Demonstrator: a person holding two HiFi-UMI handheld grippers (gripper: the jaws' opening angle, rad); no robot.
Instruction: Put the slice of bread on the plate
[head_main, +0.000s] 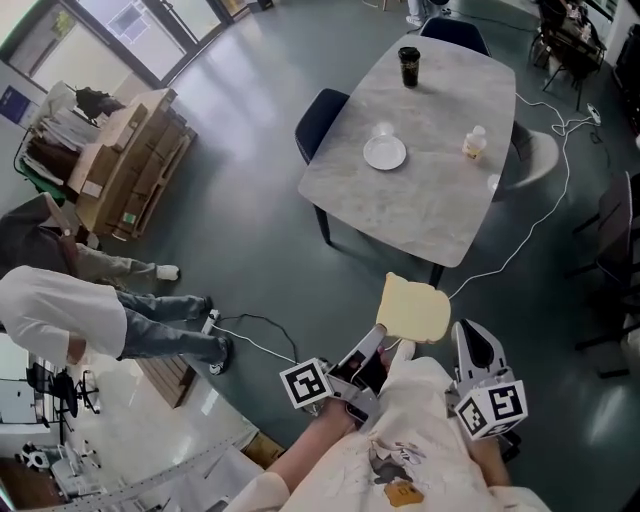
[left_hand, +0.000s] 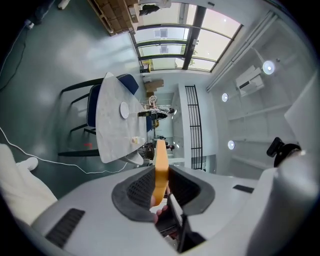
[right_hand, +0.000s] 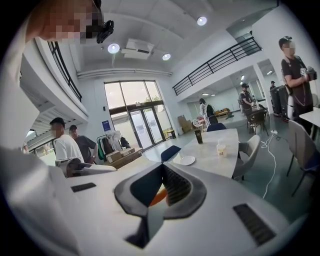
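A pale slice of bread (head_main: 413, 307) is held over the floor, short of the table, with my left gripper (head_main: 385, 335) shut on its near edge. In the left gripper view the bread (left_hand: 160, 150) stands edge-on between the dark pads (left_hand: 141, 189). The white plate (head_main: 384, 153) lies on the grey table (head_main: 420, 215) ahead; it also shows as the plate (left_hand: 124, 110) and the plate (right_hand: 187, 160). My right gripper (head_main: 466, 330) hangs beside the bread, its jaws together with nothing held; its tips (right_hand: 162, 167) meet in the right gripper view.
A dark cup (head_main: 409, 66) and a small lidded cup (head_main: 474, 142) stand on the table. A blue chair (head_main: 320, 115) and a grey chair (head_main: 540, 155) flank it. A white cable (head_main: 520, 240) trails on the floor. Cardboard boxes (head_main: 130, 160) and a seated person (head_main: 100, 320) are at left.
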